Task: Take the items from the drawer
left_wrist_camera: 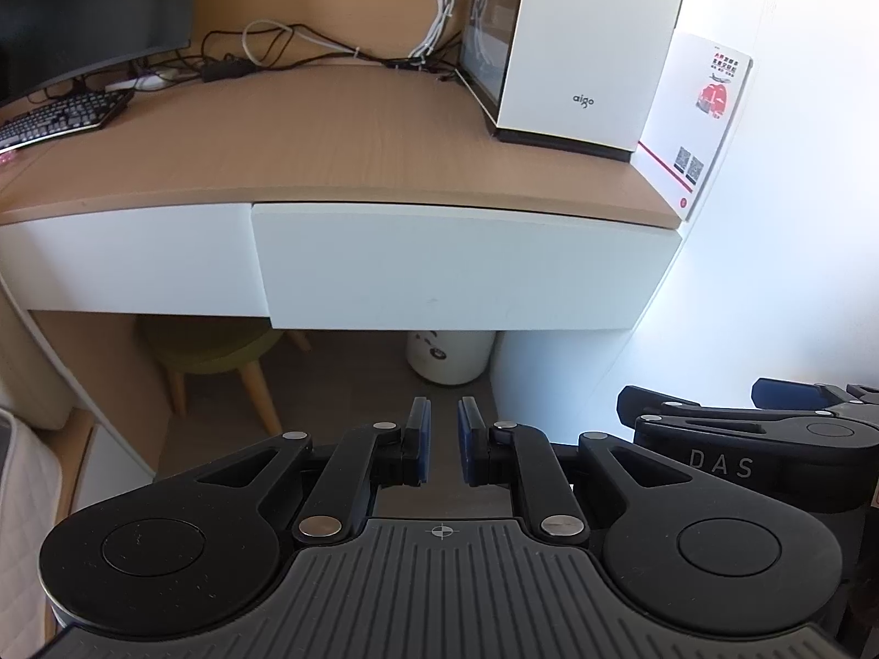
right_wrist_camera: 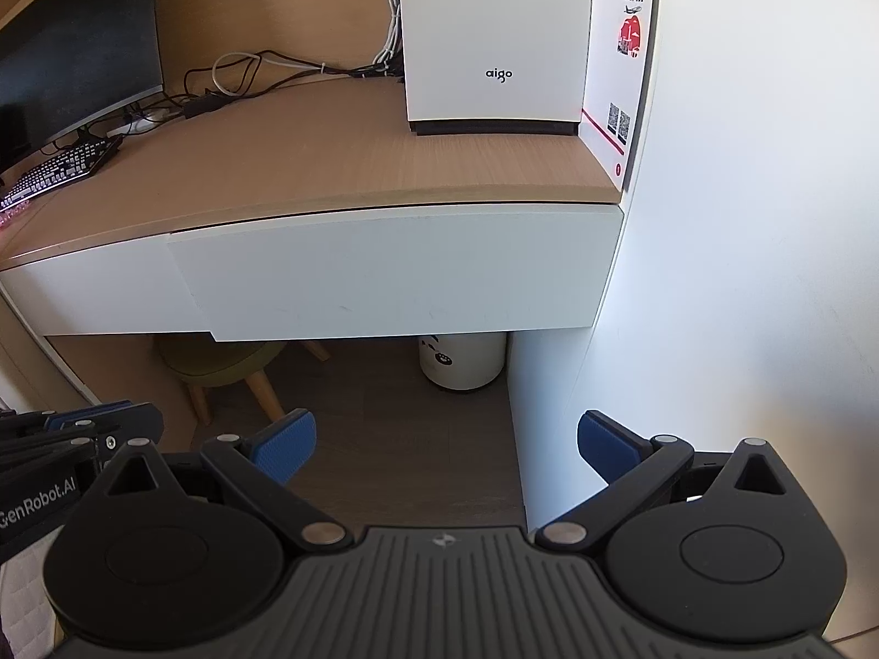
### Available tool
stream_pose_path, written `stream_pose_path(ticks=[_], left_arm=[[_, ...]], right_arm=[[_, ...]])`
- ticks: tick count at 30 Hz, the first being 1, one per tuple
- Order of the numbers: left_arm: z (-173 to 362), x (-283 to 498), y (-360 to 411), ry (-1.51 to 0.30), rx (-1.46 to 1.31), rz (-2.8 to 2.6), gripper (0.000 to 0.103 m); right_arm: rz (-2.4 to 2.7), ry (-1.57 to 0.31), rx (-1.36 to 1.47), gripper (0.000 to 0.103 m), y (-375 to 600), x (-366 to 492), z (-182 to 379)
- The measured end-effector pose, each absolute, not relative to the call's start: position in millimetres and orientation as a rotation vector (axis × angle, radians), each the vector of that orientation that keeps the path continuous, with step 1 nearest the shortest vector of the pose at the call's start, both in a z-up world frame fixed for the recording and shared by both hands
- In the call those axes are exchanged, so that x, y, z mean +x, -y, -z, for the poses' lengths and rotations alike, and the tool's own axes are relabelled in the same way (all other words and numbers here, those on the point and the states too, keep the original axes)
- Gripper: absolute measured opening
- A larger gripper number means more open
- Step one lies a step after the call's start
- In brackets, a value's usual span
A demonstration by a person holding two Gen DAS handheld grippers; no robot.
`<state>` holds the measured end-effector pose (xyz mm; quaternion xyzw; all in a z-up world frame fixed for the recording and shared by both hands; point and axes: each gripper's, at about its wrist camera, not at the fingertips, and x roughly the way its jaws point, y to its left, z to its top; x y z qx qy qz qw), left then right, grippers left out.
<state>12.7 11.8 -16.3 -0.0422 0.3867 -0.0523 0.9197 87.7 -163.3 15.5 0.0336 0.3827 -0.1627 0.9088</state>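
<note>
While both grippers hang in front of the desk, nothing sits between their fingers.

Drawer: white flat-fronted drawer point(left_wrist_camera: 461, 266) under the right end of the wooden desktop point(left_wrist_camera: 307, 137), closed; its front stands slightly proud of the white panel to its left; no handle can be made out.
Drawer contents: hidden behind the shut front.
Left gripper: black two-finger left gripper point(left_wrist_camera: 444, 439) with blue pads, clenched to a thin gap with only floor showing through; near side of the drawer, apart from it.
Right gripper: black two-finger right gripper point(right_wrist_camera: 446, 447), released, blue pads spread wide; also short of the drawer, touching nothing; in the left view its body is cut off at the right edge.
On the desk, far right: white upright computer case point(left_wrist_camera: 582, 44) marked "aigo", top cut off; just right of it a white card with red print point(left_wrist_camera: 697, 121) leaning at the wall, text too small to read.
On the desk, far left: dark monitor point(left_wrist_camera: 88, 5), cropped, and black keyboard point(left_wrist_camera: 60, 115), partly out of frame.
Far middle: tangle of black and white cables point(left_wrist_camera: 285, 49); where they end cannot be told.
Under the desk: olive round stool with wooden legs point(left_wrist_camera: 220, 362), top half hidden by the drawer fronts, and white cylindrical bin point(left_wrist_camera: 450, 357), its upper part hidden too.
Near left corner: white quilted fabric point(left_wrist_camera: 22, 494), mostly cut off.
</note>
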Motion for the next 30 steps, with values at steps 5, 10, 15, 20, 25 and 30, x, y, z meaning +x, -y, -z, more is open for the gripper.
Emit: stream_pose_path(ticks=[5, 10, 15, 20, 25, 30], left_arm=[[20.9, 25.5, -19.9, -0.808, -0.094, 0.123, 0.013], [27.5, 41.6, -32.1, -0.821, -0.111, 0.14, 0.013], [28.6, 56.0, -48.7, -0.782, -0.138, 0.137, 0.013], [29.7, 79.5, -76.3, -0.741, -0.19, 0.117, 0.013], [37.2, 115.9, -109.1, -0.764, -0.276, 0.061, 0.015], [38.0, 153.7, -129.9, -0.731, -0.271, 0.013, 0.015]], right_arm=[[0.346, -0.794, 0.07, 0.102, 159.6, 98.3, -12.8], [0.351, -0.789, 0.07, 0.102, 156.8, 111.1, -10.3], [0.375, -0.759, 0.042, 0.102, 151.9, 120.1, -13.4], [0.379, -0.732, 0.016, 0.102, 155.3, 129.4, -17.7], [0.367, -0.733, -0.008, 0.102, 164.8, 151.7, -14.3], [0.311, -0.723, -0.043, 0.102, 175.1, 183.0, -5.2]])
